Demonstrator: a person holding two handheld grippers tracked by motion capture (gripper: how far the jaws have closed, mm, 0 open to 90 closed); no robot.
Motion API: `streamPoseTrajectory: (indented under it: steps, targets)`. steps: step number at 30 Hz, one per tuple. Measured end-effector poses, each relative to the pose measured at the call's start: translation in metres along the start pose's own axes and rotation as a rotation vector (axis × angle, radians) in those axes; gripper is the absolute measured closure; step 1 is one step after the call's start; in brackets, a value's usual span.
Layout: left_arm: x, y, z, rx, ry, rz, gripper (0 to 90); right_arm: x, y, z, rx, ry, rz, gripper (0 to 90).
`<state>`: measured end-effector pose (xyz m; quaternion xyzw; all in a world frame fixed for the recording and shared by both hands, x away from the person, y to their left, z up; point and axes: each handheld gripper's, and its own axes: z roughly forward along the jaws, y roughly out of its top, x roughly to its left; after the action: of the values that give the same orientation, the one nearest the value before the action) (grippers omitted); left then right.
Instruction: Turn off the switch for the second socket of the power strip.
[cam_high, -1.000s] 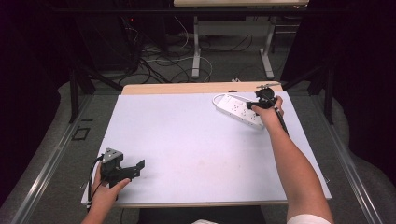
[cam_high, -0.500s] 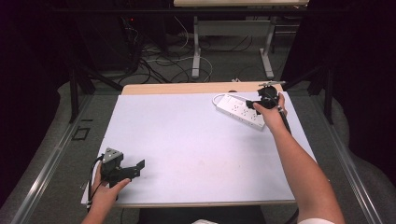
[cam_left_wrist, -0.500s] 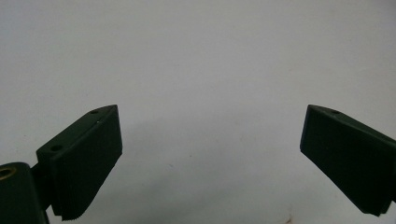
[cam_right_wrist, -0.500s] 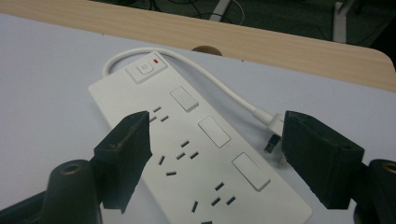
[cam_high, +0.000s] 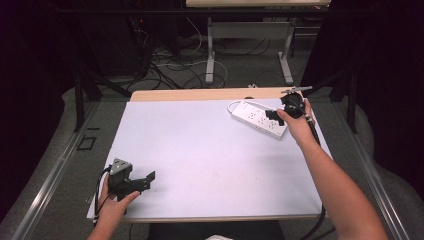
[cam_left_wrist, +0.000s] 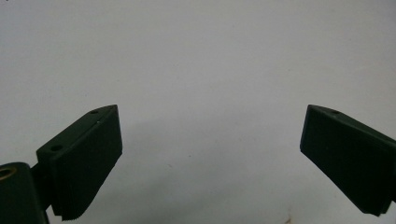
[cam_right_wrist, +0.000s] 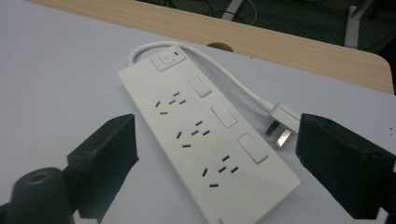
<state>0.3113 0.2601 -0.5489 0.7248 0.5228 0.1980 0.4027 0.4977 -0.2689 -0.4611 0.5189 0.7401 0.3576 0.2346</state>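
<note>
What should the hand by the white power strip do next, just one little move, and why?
Probably lower the right gripper a little onto the power strip. Its jaws stand wide open on either side of the strip's near end and nothing is held yet. The cord's plug lies loose beside it, close to one jaw, so go down gently. The left gripper waits open, far off near the table's front corner.

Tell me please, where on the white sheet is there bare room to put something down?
The widest free patch is the middle of the white sheet, between the left gripper at the near left corner and the power strip at the far right. The far left corner is bare too. It is crowded at the far right, where the right gripper hovers over the strip, its cable and plug.
</note>
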Motion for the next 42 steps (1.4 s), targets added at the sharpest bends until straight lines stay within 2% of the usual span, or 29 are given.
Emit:
streamPoseTrajectory:
  steps: [6, 9, 16, 23, 29, 32, 35, 42]
  targets:
    - [-0.001, 0.0, 0.0, 0.0, 0.0, 0.0, 5.5, 0.008, -0.004, -0.016, 0.025, 0.029, -0.039, 0.3]
    - [-0.001, 0.0, 0.0, -0.001, 0.0, 0.002, 5.5, 0.014, -0.008, -0.024, 0.005, 0.046, -0.04, 0.0]
    - [-0.001, 0.0, 0.0, -0.001, 0.002, 0.002, 5.5, 0.025, -0.02, -0.039, -0.01, 0.042, -0.117, 0.0]
    - [-0.001, 0.0, 0.0, -0.002, 0.002, 0.001, 5.5, 0.034, -0.036, -0.054, -0.027, 0.076, -0.125, 0.0]
    - [-0.002, 0.0, 0.0, -0.002, 0.002, 0.002, 5.5, 0.039, -0.057, -0.061, -0.041, 0.115, -0.098, 0.0]
    - [-0.002, 0.0, 0.0, -0.002, 0.002, 0.004, 5.5, 0.043, -0.068, -0.064, -0.048, 0.118, -0.1, 0.0]
    - [-0.002, 0.0, 0.0, -0.002, 0.004, 0.003, 5.5, 0.046, -0.078, -0.068, -0.053, 0.109, -0.124, 0.0]
    - [-0.002, 0.0, 0.0, -0.003, 0.006, 0.002, 5.5, 0.051, -0.103, -0.075, -0.057, 0.111, -0.124, 0.0]
